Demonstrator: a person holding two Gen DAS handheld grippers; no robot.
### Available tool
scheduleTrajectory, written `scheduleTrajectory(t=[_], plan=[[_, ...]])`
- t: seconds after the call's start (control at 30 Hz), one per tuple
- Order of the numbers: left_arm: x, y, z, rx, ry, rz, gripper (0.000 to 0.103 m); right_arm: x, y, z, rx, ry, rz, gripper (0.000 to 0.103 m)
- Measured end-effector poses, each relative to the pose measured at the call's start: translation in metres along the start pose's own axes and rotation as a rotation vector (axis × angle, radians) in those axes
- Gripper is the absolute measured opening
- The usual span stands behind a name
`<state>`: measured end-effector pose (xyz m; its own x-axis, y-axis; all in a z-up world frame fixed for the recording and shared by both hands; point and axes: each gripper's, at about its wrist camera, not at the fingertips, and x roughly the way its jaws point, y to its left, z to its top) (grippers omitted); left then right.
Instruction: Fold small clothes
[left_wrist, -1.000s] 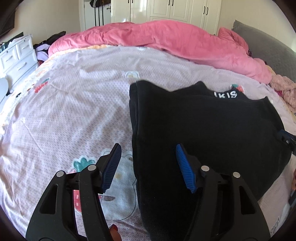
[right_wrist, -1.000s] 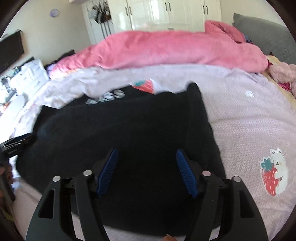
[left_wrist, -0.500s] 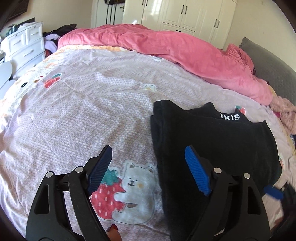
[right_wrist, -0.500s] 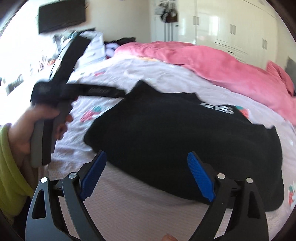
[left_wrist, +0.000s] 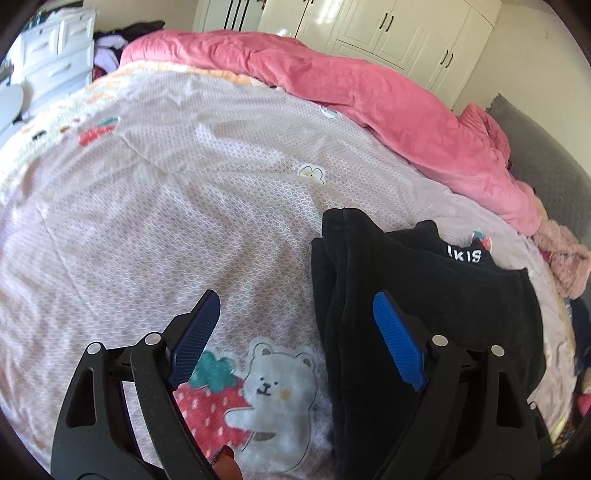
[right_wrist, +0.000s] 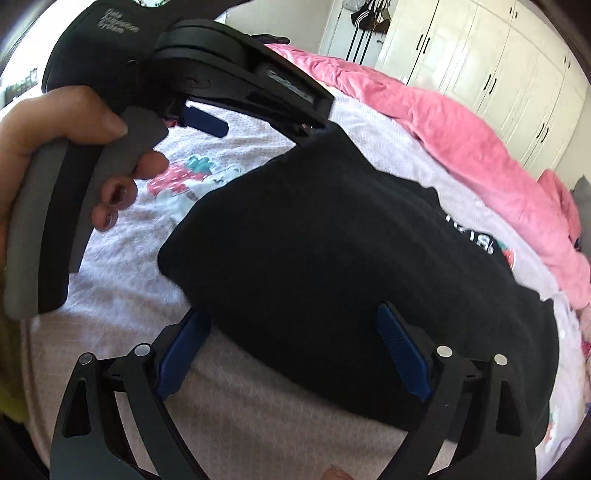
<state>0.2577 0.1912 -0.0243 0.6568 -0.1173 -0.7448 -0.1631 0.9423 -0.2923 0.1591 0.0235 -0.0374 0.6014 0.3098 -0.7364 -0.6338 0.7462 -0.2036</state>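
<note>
On the lilac bedsheet (left_wrist: 155, 206) lies the black garment (right_wrist: 351, 266), already doubled over. Both the left gripper (left_wrist: 295, 343) and right gripper (right_wrist: 291, 350) are spreading wider, nothing pinched. Release looks done; next probably needs 1 fresh edge grip for another fold.

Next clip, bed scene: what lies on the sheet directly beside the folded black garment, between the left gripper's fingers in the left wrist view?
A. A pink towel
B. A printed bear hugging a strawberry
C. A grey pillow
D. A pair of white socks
B: the bear-and-strawberry print sits on the lilac sheet just left of the black garment, framed by the left gripper, whose jaws are opening.
</note>
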Motion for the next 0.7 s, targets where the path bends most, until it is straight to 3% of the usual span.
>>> scheduleTrajectory(t=[0.23,0.27,0.43,0.57,0.7], plan=[[0.005,0.005,0.006,-0.059,0.000,-0.037,0.078,0.004,0.002,0.006,-0.044,-0.044,-0.042,0.092],[0.006,0.006,0.006,-0.069,0.004,-0.049,0.078,0.002,0.000,0.005,-0.035,-0.060,-0.018,0.087],[0.011,0.007,0.006,-0.126,0.024,-0.142,0.078,-0.011,-0.026,0.005,0.105,-0.109,0.110,0.023],[0.017,0.005,0.002,-0.158,0.046,-0.219,0.076,-0.019,-0.050,0.003,0.241,-0.134,0.226,0.014],[0.026,0.006,-0.001,-0.209,0.070,-0.297,0.056,-0.027,-0.055,0.001,0.255,-0.172,0.234,0.012]])
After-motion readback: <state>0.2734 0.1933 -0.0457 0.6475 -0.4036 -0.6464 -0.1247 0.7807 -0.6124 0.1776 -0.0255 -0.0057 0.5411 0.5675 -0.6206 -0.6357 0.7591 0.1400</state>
